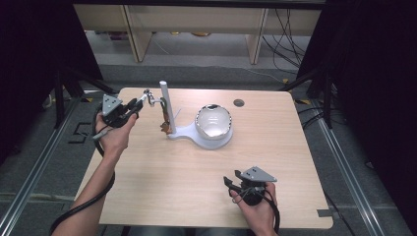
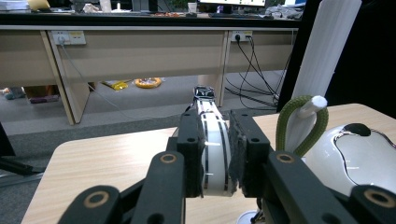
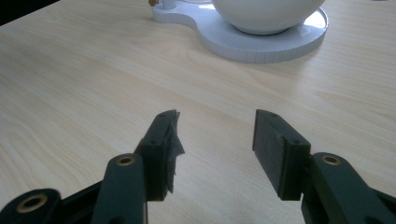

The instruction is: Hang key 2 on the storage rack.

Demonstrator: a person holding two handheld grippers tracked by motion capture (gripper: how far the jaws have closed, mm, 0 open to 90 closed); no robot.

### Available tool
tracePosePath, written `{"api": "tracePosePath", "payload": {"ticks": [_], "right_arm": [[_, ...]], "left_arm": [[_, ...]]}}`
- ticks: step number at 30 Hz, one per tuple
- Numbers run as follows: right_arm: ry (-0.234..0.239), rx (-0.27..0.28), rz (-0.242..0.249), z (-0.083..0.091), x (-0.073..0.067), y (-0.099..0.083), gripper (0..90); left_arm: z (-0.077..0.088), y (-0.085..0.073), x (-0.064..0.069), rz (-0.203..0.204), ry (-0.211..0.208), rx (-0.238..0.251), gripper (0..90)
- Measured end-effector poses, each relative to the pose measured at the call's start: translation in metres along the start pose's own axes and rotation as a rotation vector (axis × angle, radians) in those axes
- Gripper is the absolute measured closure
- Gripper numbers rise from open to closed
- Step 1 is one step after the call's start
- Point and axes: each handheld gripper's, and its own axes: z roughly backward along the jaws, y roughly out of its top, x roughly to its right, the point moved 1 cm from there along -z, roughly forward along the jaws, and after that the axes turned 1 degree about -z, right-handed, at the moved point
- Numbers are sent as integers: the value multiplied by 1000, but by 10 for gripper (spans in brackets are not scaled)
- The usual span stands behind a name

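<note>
High view: one wooden table (image 1: 162,172), one white stand (image 1: 196,135) w/ a tall upright post (image 1: 164,101) and a round base carrying one shiny bowl (image 1: 213,120). Left tongs (image 1: 139,104) sit at the far-left side of the table, just beside the post, clamped on a small white-and-metal item, prob. a watch (image 1: 149,99), near a peg on the post. Something brownish hangs lower on the post; too small to tell what. Right tongs (image 1: 230,183) rest near the front edge, well apart from the stand, holding nothing.

Left gripper view: left tongs (image 2: 217,154) are clenched on the watch's (image 2: 212,149) white band w/ dark stripes, metal end pointing away. One olive cord loop (image 2: 299,123) hangs on the white peg (image 2: 314,104) just to the side.

Right gripper view: right tongs (image 3: 215,140) released, jaws wide apart over bare table; stand base (image 3: 261,39) and bowl (image 3: 266,11) lie beyond.

Handling, my guess: the band looks light, bendy, smooth, so it may slip or twist; best hold is flat across the strap, as now, not on the metal end.
</note>
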Motion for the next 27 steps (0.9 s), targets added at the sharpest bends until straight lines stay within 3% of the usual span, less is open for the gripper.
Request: {"api": "tracePosePath", "payload": {"ticks": [12,27], "right_arm": [[3,-3,0,0,-1,0,507],[-2,-11,4,1,0,0,508]], "left_arm": [[-11,-2,7,-11,9,7,748],[-9,-5,15,-7,-18,22,748]]}}
